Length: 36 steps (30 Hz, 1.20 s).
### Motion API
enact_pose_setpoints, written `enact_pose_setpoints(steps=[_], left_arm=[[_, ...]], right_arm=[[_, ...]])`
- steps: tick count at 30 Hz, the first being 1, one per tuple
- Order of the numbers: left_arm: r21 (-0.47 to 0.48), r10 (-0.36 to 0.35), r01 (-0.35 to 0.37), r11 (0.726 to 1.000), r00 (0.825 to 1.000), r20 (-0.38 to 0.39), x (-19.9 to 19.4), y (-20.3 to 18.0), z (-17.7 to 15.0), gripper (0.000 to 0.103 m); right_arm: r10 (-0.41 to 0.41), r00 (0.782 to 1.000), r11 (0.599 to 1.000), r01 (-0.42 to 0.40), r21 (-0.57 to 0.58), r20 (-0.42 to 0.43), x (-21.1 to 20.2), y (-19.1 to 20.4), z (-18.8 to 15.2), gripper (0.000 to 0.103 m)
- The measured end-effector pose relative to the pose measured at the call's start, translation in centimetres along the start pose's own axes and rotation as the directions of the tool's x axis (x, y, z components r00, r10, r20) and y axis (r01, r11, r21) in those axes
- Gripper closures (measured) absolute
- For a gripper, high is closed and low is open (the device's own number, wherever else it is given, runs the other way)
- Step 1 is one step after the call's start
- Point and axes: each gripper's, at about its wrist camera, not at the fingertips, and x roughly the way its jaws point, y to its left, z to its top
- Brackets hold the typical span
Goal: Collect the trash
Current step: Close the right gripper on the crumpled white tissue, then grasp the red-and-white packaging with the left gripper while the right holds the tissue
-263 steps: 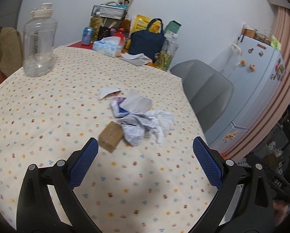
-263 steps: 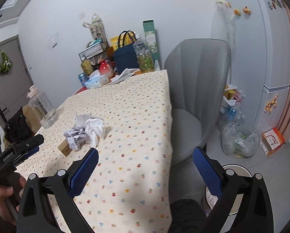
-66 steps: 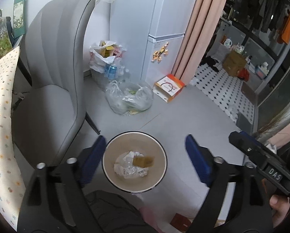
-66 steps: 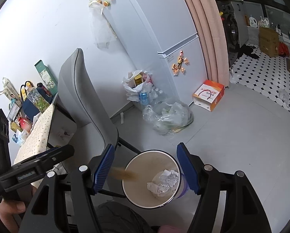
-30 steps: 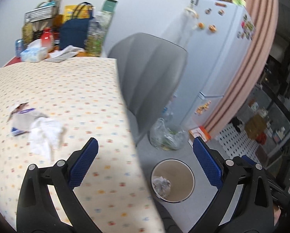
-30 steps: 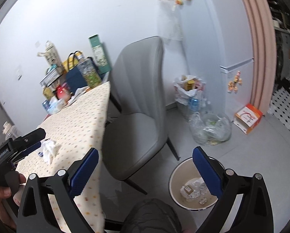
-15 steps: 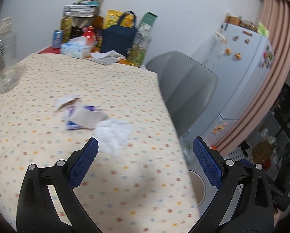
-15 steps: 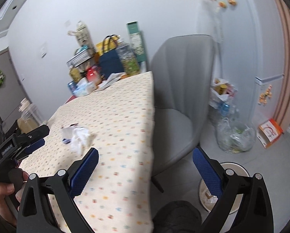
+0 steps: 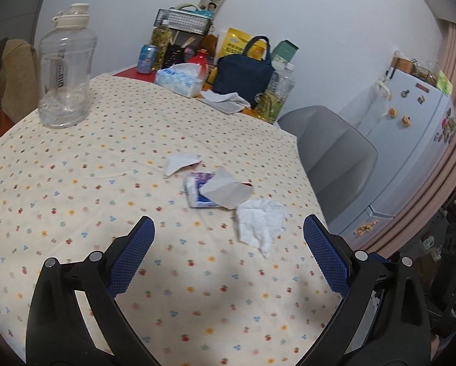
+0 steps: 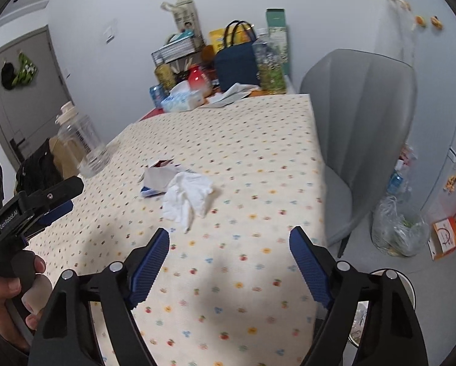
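Note:
A crumpled white tissue (image 9: 260, 222) lies on the dotted tablecloth (image 9: 75, 183), near the table's right edge. Beside it lie a blue-and-white wrapper (image 9: 200, 190) under a grey paper piece (image 9: 226, 189), and a torn white scrap (image 9: 180, 163). The tissue (image 10: 186, 196) and wrapper pile (image 10: 157, 178) also show in the right wrist view. My left gripper (image 9: 228, 244) is open and empty, just short of the trash. My right gripper (image 10: 229, 253) is open and empty, short of the tissue. The left gripper's body (image 10: 29, 210) shows at the left of the right wrist view.
A clear water jug (image 9: 64, 70) stands at the table's far left. A tissue box (image 9: 179, 80), navy bag (image 9: 243, 73), bottles and a can crowd the far end. A grey chair (image 10: 365, 128) stands right of the table. The trash bin's rim (image 10: 406, 283) shows below it, by a plastic bag (image 10: 399, 228).
Both grippers swung back from the floor bin to the table. The brown block and grey crumpled wad from the earliest frames are gone from the table; they show in the bin.

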Motion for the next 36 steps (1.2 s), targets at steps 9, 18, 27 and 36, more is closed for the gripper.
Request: enact_pose_setpoints(steps=[9,18,27,36], left_arm=[[-0.047,0.045,-0.045,0.998,0.999,-0.011,0.5,3.3,-0.2,0.006],[-0.082,0.087,-0.089,0.993,0.996,-0.028,1.2,6.0,-0.3,0.006],[-0.079,0.095,-0.098,0.992,0.994,-0.050,2.4,6.4,-0.3,0.006],[-0.054,0.087,-0.090,0.994,0.994,-0.058,3.0,5.3,0.1,0.006]], right_arm=[[0.051,0.993,0.995,-0.059,-0.074,-0.106,5.3,4.3,0.5,0.038],[0.035,0.984,0.992,-0.055,-0.114,-0.173,9.9,6.3,1.0,0.045],[-0.008,0.979,0.986,-0.026,-0.166,-0.203,12.9,7.7,1.0,0.058],[0.003,0.987,0.991,-0.025,-0.133,-0.159,11.6,5.7,1.0,0.098]])
